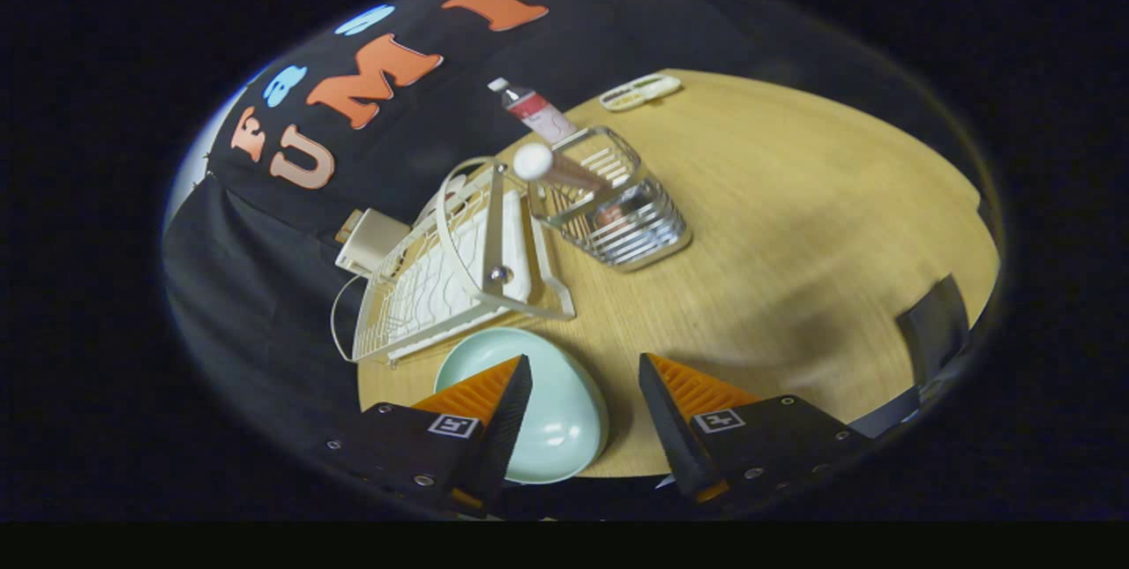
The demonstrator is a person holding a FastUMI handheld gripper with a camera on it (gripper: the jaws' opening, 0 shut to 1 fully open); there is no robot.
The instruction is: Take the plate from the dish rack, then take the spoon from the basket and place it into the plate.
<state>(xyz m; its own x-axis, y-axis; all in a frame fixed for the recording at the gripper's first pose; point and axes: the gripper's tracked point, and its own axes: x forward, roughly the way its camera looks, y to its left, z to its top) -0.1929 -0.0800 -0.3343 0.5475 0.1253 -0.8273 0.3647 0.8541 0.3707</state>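
The pale green plate [551, 397] lies flat on the wooden table [794, 225], just in front of the cream dish rack [450, 265]. My gripper [585, 363] stands open above the table's near edge. Its left finger [494, 393] overlaps the plate's left part; the right finger [688, 393] is off to the plate's right. Nothing is between the fingers. Beyond the rack stands the wire basket [617, 203], with the spoon [551, 165] leaning in it, its white rounded end up.
A bottle [534, 108] with a white cap stands behind the basket. A small flat white case [639, 91] lies at the table's far side. A cream box [370, 238] sits behind the rack. Open tabletop spreads to the right of the basket.
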